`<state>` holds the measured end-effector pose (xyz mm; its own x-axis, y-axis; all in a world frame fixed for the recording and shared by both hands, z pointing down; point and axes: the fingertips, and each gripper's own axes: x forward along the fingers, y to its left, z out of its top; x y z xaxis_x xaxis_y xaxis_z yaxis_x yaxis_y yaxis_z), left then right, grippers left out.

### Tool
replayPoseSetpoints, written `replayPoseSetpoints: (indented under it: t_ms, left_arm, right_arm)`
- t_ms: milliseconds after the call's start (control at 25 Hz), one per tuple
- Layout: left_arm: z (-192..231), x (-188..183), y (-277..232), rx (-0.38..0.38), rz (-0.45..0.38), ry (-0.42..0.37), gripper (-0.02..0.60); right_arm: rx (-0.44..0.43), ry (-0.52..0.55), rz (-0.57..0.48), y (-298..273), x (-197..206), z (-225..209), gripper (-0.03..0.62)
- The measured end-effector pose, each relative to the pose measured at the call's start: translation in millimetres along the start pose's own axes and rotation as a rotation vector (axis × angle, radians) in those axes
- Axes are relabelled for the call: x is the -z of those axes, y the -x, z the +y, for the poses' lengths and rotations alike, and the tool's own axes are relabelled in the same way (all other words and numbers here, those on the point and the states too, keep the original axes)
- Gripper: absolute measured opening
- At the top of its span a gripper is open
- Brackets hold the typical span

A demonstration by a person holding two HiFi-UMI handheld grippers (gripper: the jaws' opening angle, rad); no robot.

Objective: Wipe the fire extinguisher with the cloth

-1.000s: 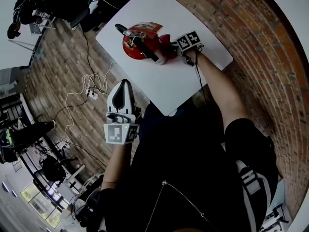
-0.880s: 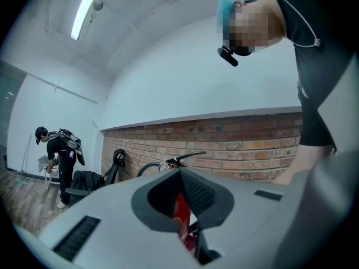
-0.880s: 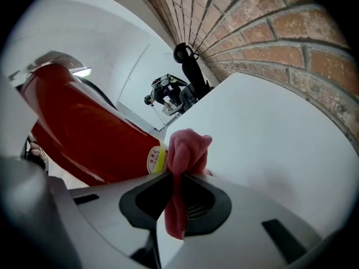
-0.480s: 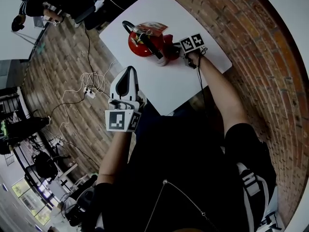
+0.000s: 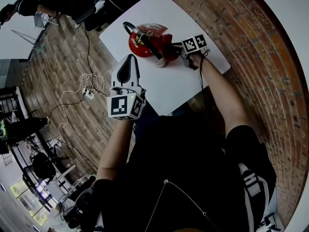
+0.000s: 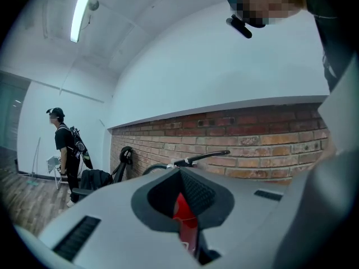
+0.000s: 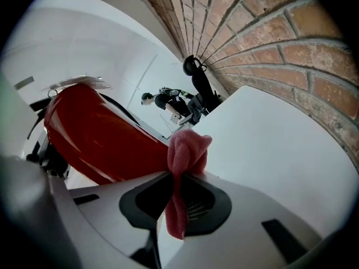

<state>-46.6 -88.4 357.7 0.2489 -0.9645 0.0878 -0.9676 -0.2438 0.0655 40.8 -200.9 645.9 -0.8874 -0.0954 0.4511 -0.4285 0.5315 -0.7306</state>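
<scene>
The red fire extinguisher (image 5: pixel 137 43) with its black handle and hose sits on the white table (image 5: pixel 174 88). My right gripper (image 5: pixel 175 47) is shut on a pink cloth (image 5: pixel 166 51), which it holds against the extinguisher's right side. In the right gripper view the cloth (image 7: pixel 185 153) bunches out of the jaws beside the red body (image 7: pixel 95 139). My left gripper (image 5: pixel 129 63) hovers over the table's near left edge, shut and empty, pointing at the extinguisher. A strip of the red body (image 6: pixel 182 214) shows past its jaws in the left gripper view.
A brick wall (image 5: pixel 251 47) runs right behind the table. Cables and a power strip (image 5: pixel 91 88) lie on the brick floor to the left. People (image 6: pixel 64 144) and bags stand further off at the left.
My left gripper has risen and moved forward toward the table and the extinguisher. The right gripper stays against the extinguisher with the cloth, shifted only slightly.
</scene>
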Motion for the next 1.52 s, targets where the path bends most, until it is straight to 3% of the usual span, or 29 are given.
replayPoseSetpoints:
  t_ms: [560, 920, 1320, 1520]
  left_arm:
    - [11, 10, -16, -0.037, 0.011, 0.050, 0.008]
    - [17, 13, -26, -0.049, 0.018, 0.032, 0.008]
    - [15, 15, -30, -0.047, 0.013, 0.007, 0.008]
    - [16, 16, -32, -0.047, 0.012, 0.018, 0.008]
  right_arm:
    - [-0.151, -0.023, -0.122, 48, -33, 67, 0.069]
    - [-0.228, -0.075, -0.196, 76, -52, 110, 0.069]
    - [-0.364, -0.264, -0.248, 98, -63, 145, 0.069]
    - [-0.395, -0.295, -0.276, 104, -69, 157, 0.069]
